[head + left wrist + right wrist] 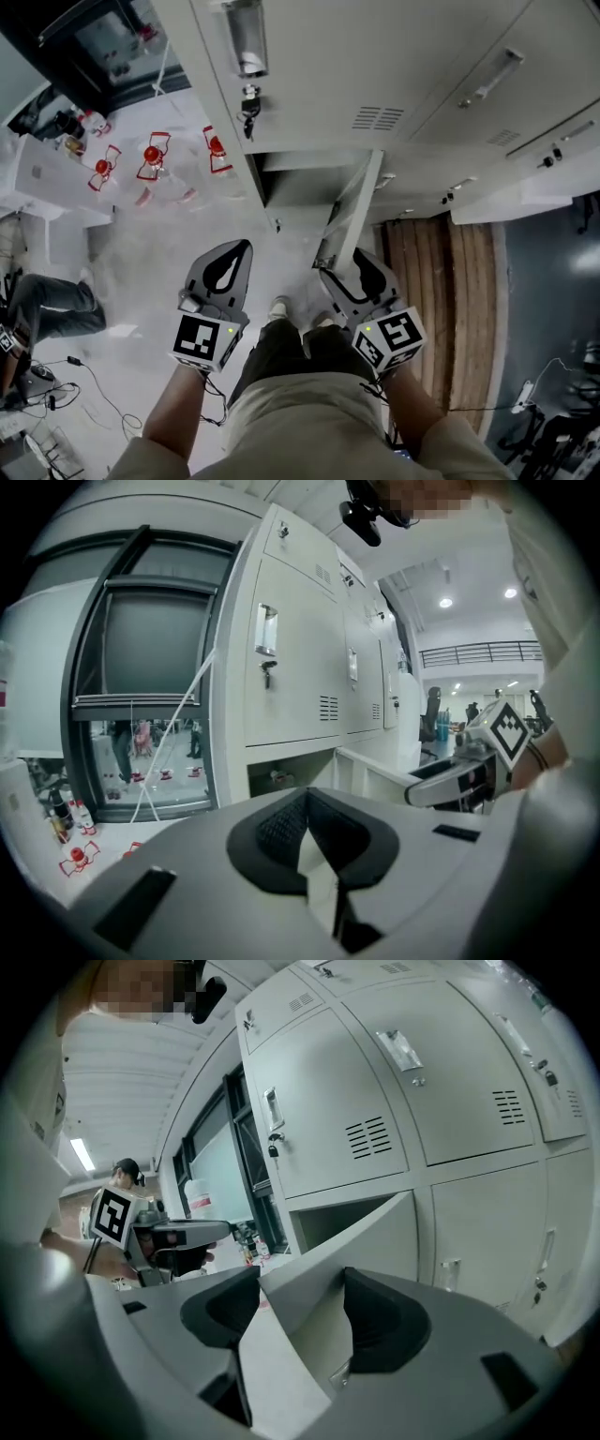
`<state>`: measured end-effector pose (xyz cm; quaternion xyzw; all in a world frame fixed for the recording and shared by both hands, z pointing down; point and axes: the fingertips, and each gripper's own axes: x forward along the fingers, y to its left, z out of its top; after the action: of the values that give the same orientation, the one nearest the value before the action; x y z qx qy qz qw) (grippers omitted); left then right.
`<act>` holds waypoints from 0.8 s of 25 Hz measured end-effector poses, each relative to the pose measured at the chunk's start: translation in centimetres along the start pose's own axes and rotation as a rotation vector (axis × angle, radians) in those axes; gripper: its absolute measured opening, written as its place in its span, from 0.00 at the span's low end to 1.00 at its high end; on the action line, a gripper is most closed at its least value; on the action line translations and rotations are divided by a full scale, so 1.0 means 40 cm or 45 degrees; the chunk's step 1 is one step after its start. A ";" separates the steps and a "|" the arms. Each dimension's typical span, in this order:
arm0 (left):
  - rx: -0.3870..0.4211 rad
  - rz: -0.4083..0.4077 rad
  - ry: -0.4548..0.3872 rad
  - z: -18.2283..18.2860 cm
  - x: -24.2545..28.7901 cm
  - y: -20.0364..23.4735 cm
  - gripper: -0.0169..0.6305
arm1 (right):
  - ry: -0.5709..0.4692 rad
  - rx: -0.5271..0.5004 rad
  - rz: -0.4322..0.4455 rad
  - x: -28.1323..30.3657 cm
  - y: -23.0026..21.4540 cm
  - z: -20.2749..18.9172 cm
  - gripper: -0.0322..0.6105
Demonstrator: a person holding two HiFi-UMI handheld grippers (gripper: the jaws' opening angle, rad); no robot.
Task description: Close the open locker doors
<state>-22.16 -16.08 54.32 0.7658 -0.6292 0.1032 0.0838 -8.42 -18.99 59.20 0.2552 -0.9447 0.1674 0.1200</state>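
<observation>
Right gripper [298,1309] jaws apart astride the open locker door [373,1234] edge, pad contact unclear; left gripper [307,808] jaws together, empty.

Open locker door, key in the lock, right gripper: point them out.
Open locker door [370,1241]: right gripper view, its slanted face.
Key [248,111]: head view, its dangling part.
Right gripper [339,262]: head view, midway between its fingertips.

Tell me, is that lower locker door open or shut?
Open. The lower locker door stands swung out from the lockers, baring its compartment.
</observation>
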 end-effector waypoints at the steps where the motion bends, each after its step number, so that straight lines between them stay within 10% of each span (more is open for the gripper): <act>1: 0.002 0.014 0.001 -0.004 -0.010 0.018 0.04 | 0.000 -0.008 0.021 0.017 0.015 0.002 0.49; 20: -0.040 0.211 -0.012 -0.095 -0.034 0.319 0.04 | 0.024 -0.186 0.142 0.408 0.017 0.054 0.43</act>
<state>-35.14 -16.28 57.60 0.7101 -0.6923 0.0963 0.0843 -22.81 -26.48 62.16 0.1910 -0.9660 0.1071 0.1378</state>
